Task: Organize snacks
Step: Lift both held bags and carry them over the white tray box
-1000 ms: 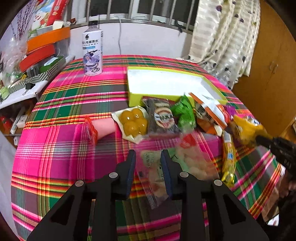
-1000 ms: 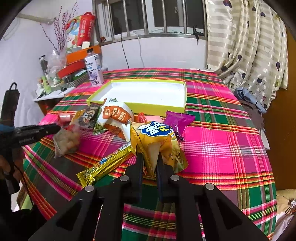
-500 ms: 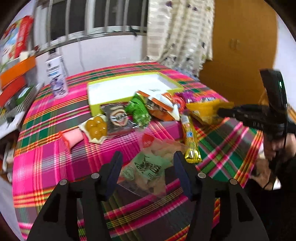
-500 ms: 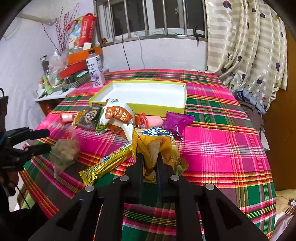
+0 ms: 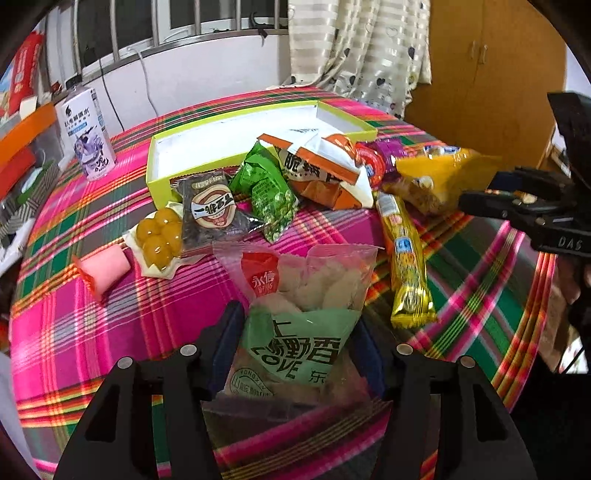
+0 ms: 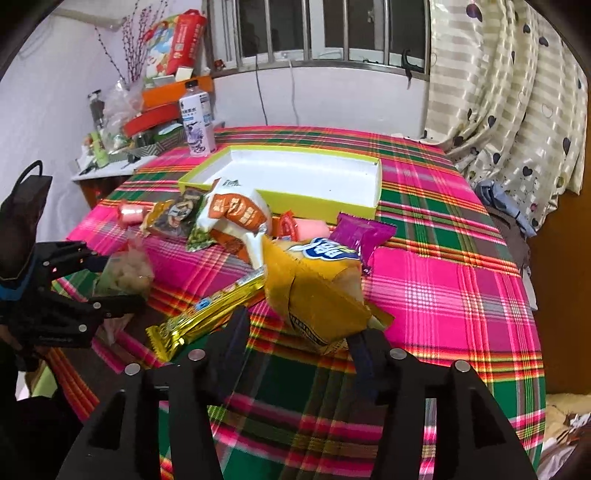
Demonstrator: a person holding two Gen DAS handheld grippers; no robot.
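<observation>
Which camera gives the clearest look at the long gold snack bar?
The left wrist view: the gold snack bar lies fully visible on the plaid tablecloth, label facing up. In the right wrist view its far end disappears behind the yellow chip bag.

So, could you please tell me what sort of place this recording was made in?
Most likely a room in a home: a table under a pink and green plaid tablecloth, a heart-patterned cream curtain beside a barred window, and a brown wooden wardrobe.
</observation>
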